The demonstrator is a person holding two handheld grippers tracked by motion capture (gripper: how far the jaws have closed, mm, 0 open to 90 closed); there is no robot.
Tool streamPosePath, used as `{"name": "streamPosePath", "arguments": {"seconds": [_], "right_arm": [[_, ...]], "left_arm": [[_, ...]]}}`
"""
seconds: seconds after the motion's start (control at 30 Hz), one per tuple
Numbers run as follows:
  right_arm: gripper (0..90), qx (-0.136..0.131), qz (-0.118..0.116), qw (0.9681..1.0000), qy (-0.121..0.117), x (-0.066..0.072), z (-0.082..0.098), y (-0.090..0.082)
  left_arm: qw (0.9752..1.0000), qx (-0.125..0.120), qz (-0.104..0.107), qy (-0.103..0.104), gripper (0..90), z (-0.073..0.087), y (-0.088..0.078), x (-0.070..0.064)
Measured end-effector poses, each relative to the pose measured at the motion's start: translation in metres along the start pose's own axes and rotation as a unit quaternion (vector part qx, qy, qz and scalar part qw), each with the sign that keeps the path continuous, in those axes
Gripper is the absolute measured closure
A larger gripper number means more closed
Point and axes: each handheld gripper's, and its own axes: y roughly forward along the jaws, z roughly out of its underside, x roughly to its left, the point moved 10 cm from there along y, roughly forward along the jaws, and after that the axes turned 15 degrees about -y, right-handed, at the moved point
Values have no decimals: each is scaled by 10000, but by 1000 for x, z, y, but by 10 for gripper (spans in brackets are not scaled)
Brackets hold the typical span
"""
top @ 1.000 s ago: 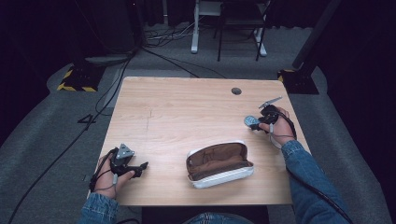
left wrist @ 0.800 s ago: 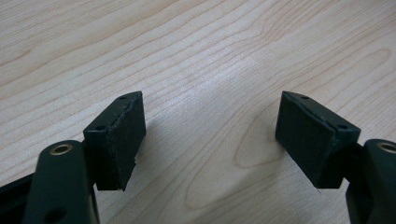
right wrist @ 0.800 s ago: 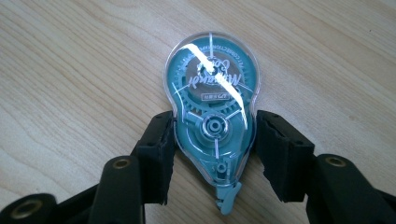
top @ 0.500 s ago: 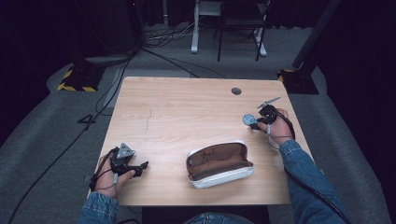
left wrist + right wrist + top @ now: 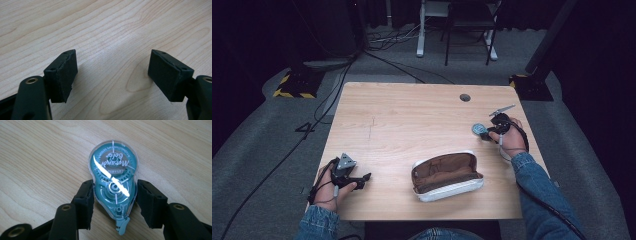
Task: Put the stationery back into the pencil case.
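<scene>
The right hand-held gripper [image 5: 113, 203] clenches a teal, clear-shelled correction tape dispenser [image 5: 113, 185].

Three cameras: one fixed high, one riding each gripper.

High view looks forward and down over the whole bench [image 5: 412, 115], pencil case [image 5: 447, 176] near its front edge. Left gripper view sits close above bare wood left of the case. Right gripper view, close, faces the correction tape [image 5: 113, 182], right of and beyond the case [image 5: 478, 130]; both share bench wood with the high view.

Right hand-held gripper [image 5: 115, 202] jaws just closed onto correction tape dispenser [image 5: 113, 182].
</scene>
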Motion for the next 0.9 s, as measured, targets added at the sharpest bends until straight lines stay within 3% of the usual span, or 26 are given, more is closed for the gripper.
{"name": "streamPosePath", "arguments": {"seconds": [0.7,0.9], "right_arm": [[500,-271,129,9995,-79,6,-1,-26],[500,-358,180,9990,-200,10,-4,-36]], "left_arm": [[10000,-22,-38,-5,237,-1,1,0],[10000,-15,-22,-32,237,-1,2,0]]}}
